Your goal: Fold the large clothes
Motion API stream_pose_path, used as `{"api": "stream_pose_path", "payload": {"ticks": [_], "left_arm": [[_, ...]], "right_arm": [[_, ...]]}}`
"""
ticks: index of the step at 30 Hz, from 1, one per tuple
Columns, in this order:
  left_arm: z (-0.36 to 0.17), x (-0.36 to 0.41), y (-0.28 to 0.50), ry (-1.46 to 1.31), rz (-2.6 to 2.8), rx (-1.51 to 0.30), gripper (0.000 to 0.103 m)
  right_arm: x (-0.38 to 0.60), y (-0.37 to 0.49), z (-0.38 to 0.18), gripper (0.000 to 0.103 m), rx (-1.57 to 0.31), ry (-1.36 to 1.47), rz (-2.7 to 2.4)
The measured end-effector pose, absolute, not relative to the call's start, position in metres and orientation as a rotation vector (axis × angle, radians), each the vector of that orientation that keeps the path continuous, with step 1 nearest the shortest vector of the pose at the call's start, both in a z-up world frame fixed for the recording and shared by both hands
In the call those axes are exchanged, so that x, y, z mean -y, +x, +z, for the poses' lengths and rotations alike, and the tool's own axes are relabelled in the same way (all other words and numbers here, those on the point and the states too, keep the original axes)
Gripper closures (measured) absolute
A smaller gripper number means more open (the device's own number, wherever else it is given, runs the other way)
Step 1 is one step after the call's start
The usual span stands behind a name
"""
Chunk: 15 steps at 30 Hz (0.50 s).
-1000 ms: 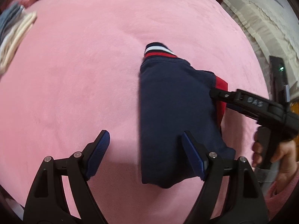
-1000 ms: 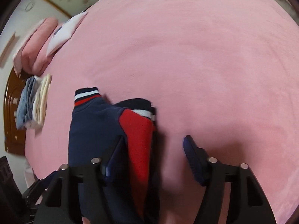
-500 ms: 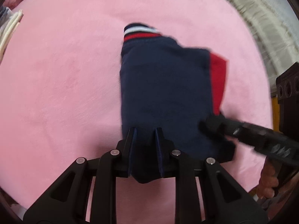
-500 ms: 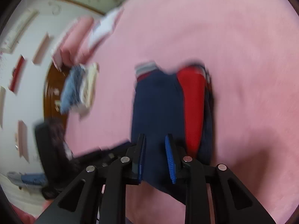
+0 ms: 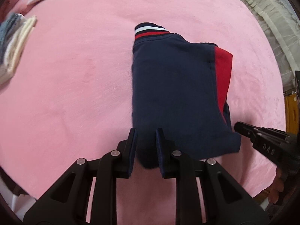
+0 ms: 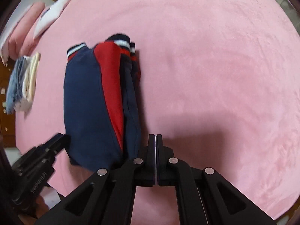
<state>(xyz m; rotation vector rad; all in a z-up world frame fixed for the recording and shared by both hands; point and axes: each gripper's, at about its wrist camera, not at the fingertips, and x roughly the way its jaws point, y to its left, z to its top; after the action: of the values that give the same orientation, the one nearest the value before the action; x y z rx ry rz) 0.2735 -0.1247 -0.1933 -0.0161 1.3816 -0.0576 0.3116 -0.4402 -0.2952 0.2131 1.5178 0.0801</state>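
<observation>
- Having just been closing from a wide stance, left gripper [image 5: 146, 133] now pinching the nearest edge of the folded navy garment [image 5: 172, 93], a bulge of cloth bunching between its pads
- Having just been closing as well, right gripper [image 6: 155, 136] now standing fully clenched, pads meeting, no cloth showing between them
- Sitting just to the right of the garment's near right corner, beside it rather than over it, where half a second ago straddling the near edge
- Lying flat on the pink bedspread [image 5: 75, 75], garment stretching away from both grippers, striped cuff [image 5: 150, 31] at the far end, red panel [image 5: 223, 71] running along the side nearer the right gripper
- Showing in the right wrist view as several stacked layers, so folding probably well advanced
- Resting well off to the left of both grippers, a stack of folded clothes [image 5: 13, 43], looking undisturbed across the frames
- Reading as one-sided: left corner secured, right corner apparently missed or let go
- Risking a skewed or dragged bundle if lifting by the left grip alone
- Calling, in all likelihood, for reopening the right gripper and retaking the near right corner before any further fold or carry
</observation>
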Motion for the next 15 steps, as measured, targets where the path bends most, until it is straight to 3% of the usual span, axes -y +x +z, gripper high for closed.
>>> {"api": "stream_pose_path", "payload": {"ticks": [5, 6, 8, 11, 13, 15], "left_arm": [[-0.186, 0.122, 0.262, -0.034, -0.057, -1.440, 0.083], [-0.185, 0.121, 0.261, -0.041, -0.052, -1.454, 0.080], [-0.182, 0.118, 0.261, -0.051, -0.047, -1.459, 0.058], [-0.178, 0.106, 0.253, -0.030, -0.032, -1.469, 0.054], [-0.175, 0.097, 0.253, -0.032, -0.019, -1.471, 0.054], [-0.170, 0.087, 0.255, -0.047, -0.008, -1.473, 0.047]], "right_arm": [[0.437, 0.290, -0.282, 0.092, -1.525, 0.226, 0.104], [0.433, 0.287, -0.278, 0.088, -1.521, 0.218, 0.106], [0.414, 0.285, -0.269, 0.073, -1.508, 0.166, 0.080], [0.398, 0.285, -0.255, 0.055, -1.497, 0.112, 0.041], [0.398, 0.287, -0.244, 0.049, -1.499, 0.124, 0.036], [0.388, 0.289, -0.232, 0.043, -1.503, 0.136, 0.040]]}}
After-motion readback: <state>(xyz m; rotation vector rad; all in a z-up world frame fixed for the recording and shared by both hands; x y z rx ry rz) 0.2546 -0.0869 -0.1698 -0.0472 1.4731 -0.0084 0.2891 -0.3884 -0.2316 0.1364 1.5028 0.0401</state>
